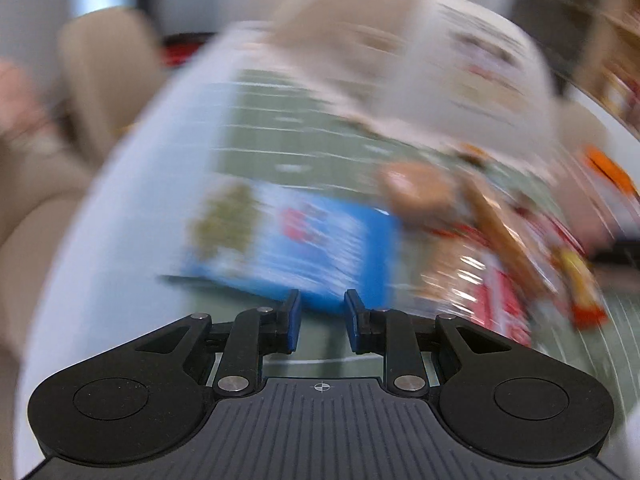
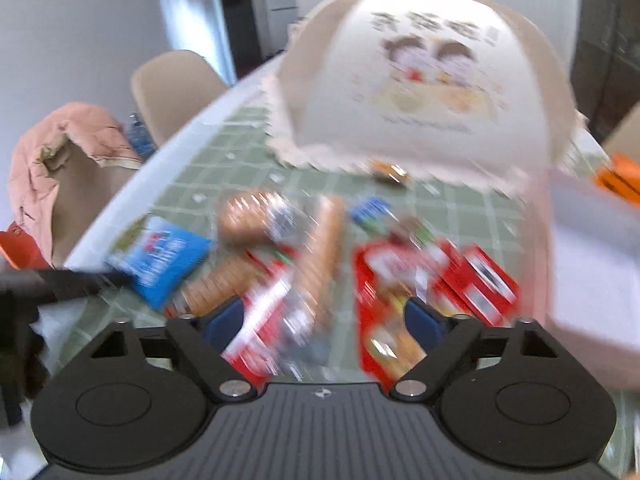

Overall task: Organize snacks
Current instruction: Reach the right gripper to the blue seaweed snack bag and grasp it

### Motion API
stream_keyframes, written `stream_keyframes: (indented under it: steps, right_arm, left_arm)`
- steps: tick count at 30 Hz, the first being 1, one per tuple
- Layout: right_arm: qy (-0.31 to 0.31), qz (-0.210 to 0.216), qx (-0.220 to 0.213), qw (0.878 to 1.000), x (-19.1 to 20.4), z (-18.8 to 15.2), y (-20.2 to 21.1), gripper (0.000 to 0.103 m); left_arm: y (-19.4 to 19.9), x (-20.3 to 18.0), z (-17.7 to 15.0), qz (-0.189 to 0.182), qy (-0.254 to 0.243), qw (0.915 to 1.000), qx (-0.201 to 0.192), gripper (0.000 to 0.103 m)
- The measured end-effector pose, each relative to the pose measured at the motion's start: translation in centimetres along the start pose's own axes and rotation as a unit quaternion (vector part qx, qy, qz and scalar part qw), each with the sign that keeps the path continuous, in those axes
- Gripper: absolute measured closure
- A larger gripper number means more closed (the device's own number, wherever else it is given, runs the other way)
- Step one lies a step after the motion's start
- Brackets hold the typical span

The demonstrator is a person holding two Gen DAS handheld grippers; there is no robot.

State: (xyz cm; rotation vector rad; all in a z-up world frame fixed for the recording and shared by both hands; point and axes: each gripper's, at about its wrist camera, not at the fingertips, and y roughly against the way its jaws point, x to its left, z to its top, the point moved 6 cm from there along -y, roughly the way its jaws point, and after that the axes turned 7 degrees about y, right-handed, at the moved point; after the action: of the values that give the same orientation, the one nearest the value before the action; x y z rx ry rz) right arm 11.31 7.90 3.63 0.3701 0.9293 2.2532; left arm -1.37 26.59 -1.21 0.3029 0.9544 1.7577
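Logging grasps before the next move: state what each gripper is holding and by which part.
Nothing is held. The left gripper is open, pointing at the blue snack box. The right gripper is open wide over the pile of snack packs.

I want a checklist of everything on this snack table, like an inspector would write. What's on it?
Surface: white table with a green grid-lined mat.
Job's things: flat blue snack box; red snack boxes; clear packs of brown biscuits, all loose on the mat.
Clutter: cream dome-shaped mesh food cover with a cartoon print; orange object, too blurred to name.
Grippers: left gripper open, empty, near the blue box; right gripper open, empty, over the pile.
Cables: nothing seen.
Surroundings: beige chairs, pink cloth draped on one.
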Motion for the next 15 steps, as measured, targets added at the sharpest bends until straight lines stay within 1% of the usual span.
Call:
stream_keyframes:
  steps: [2, 4, 5, 7, 8, 9, 10, 11, 12, 13, 15]
  right_arm:
    - [0.008, 0.007, 0.000, 1.000, 0.8, 1.0, -0.9, 0.021]
    - [0.027, 0.027, 0.004, 0.999, 2.2, 1.7, -1.5, 0.021]
    - [0.045, 0.041, 0.005, 0.998, 2.9, 2.2, -2.0, 0.020]
    - [0.096, 0.065, 0.006, 0.993, 4.7, 3.3, -3.6, 0.017]
    - [0.122, 0.069, 0.003, 0.990, 5.5, 3.9, -4.3, 0.015]
    - [0.147, 0.067, 0.000, 0.987, 6.2, 4.6, -5.4, 0.015]
    - [0.160, 0.061, -0.001, 0.985, 6.7, 5.3, -6.4, 0.015]
    - [0.166, 0.064, -0.003, 0.984, 7.5, 6.2, -7.4, 0.015]
    - [0.171, 0.084, -0.002, 0.982, 8.6, 7.2, -8.5, 0.015]
    - [0.180, 0.119, 0.005, 0.976, 10.0, 8.0, -9.6, 0.014]
    - [0.210, 0.176, 0.026, 0.961, 13.0, 8.9, -11.7, 0.013]
  left_arm:
    - [-1.0, -1.5, -0.4, -0.019, -0.019, 0.9995, 0.016, 0.077]
    - [-0.8, -1.9, -0.3, -0.032, -0.011, 0.9993, 0.016, 0.077]
    - [-0.2, -1.8, -0.1, -0.041, 0.005, 0.9990, 0.017, 0.077]
    - [1.3, -0.6, -0.1, -0.046, 0.055, 0.9971, 0.024, 0.077]
    - [2.1, 0.0, -0.2, -0.044, 0.078, 0.9955, 0.030, 0.077]
    - [2.9, 0.9, -0.3, -0.045, 0.100, 0.9934, 0.033, 0.077]
    - [3.7, 1.8, -0.2, -0.046, 0.118, 0.9914, 0.032, 0.077]
    - [4.7, 2.7, -0.3, -0.044, 0.134, 0.9895, 0.029, 0.077]
    - [5.7, 3.7, -0.5, -0.038, 0.149, 0.9878, 0.023, 0.077]
    - [6.3, 4.3, -0.5, -0.032, 0.160, 0.9865, 0.019, 0.077]
    - [7.6, 5.9, -0.7, -0.018, 0.182, 0.9831, 0.010, 0.077]
